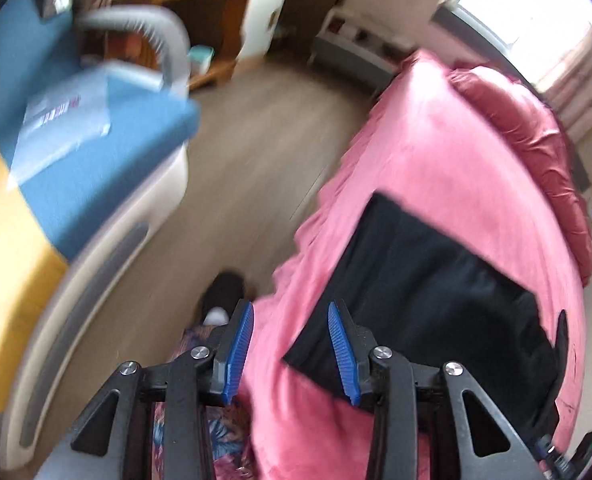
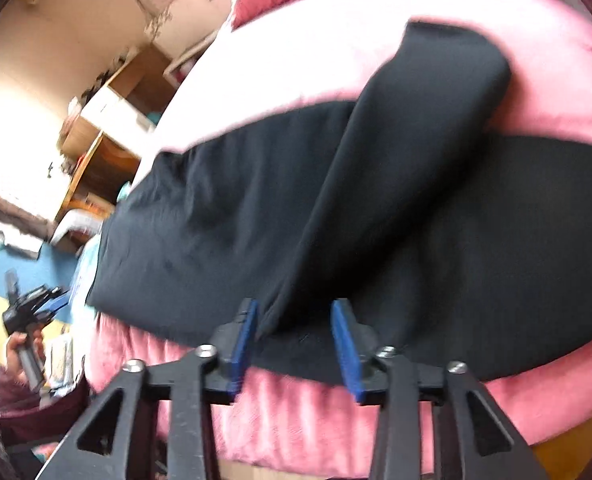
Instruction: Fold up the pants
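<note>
- My left gripper [image 1: 289, 320] has black linkage arms with triangular cut-outs, silver round screws at the pivots and ribbed blue pads [image 1: 239, 352].
- My right gripper [image 2: 294, 320] is built the same: black arms, silver screws, flat blue pads [image 2: 346, 354].
- In the right view, my left hand [image 2: 23, 346] is wrapped round a grey handle under a black camera block.
- I wear a dark maroon sleeve [image 2: 35, 408], floral trousers [image 1: 219, 432] and a dark shoe [image 1: 223, 286] with a white sock.

The black pants [image 2: 223, 216] are lying flat across the pink bed [image 2: 296, 64], along its near edge, with one leg [image 2: 416, 128] folded over, slanting toward the far side.
</note>
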Demonstrator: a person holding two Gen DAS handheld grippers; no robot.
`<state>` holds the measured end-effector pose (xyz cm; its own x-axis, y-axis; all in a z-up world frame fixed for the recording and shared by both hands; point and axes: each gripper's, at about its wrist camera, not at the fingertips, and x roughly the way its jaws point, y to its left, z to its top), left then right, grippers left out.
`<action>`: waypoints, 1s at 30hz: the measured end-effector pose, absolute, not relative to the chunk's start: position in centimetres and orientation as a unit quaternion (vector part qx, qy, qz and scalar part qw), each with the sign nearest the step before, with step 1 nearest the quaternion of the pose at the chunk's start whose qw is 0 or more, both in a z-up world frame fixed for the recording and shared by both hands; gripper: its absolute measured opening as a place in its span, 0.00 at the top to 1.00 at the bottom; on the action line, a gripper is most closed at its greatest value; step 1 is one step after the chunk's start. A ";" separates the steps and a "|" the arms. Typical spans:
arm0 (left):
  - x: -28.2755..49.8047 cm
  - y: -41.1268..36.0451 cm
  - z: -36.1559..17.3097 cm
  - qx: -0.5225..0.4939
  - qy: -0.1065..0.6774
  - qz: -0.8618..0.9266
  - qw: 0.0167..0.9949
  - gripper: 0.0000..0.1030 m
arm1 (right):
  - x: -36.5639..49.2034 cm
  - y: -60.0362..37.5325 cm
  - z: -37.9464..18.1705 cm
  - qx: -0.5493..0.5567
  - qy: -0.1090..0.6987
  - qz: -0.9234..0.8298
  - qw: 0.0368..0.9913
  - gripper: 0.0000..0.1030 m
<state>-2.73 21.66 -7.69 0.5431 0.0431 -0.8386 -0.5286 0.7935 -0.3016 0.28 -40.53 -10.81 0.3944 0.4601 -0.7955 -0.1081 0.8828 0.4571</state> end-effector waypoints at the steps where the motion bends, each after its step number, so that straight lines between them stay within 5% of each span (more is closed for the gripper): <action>1: -2.5 21.1 -7.3 -0.269 0.442 0.156 0.841 0.62 | 0.9 -41.3 -9.9 0.164 0.510 0.159 0.829 0.59; 12: 2.0 5.0 -7.5 -0.161 0.484 -0.124 0.851 0.62 | 15.9 -43.6 -6.8 0.141 0.474 0.020 0.869 0.36; 20: 3.7 -0.8 -9.0 -0.111 0.517 -0.173 0.831 0.62 | 25.0 -42.4 -11.4 0.081 0.544 -0.062 0.833 0.30; 22: 3.7 -1.2 -8.9 -0.102 0.514 -0.179 0.833 0.63 | 25.7 -42.4 -12.9 0.068 0.570 -0.070 0.816 0.36; 24: 3.7 -1.6 -8.6 -0.101 0.510 -0.188 0.834 0.63 | 25.4 -42.7 -13.3 0.057 0.571 -0.077 0.816 0.73; 26: 3.7 -2.2 -8.5 -0.094 0.511 -0.195 0.832 0.63 | 24.8 -43.4 -13.0 0.059 0.565 -0.069 0.820 0.93; 30: 3.7 -3.7 -8.3 -0.068 0.510 -0.220 0.829 0.63 | 22.1 -46.3 -10.6 0.115 0.527 -0.055 0.840 0.93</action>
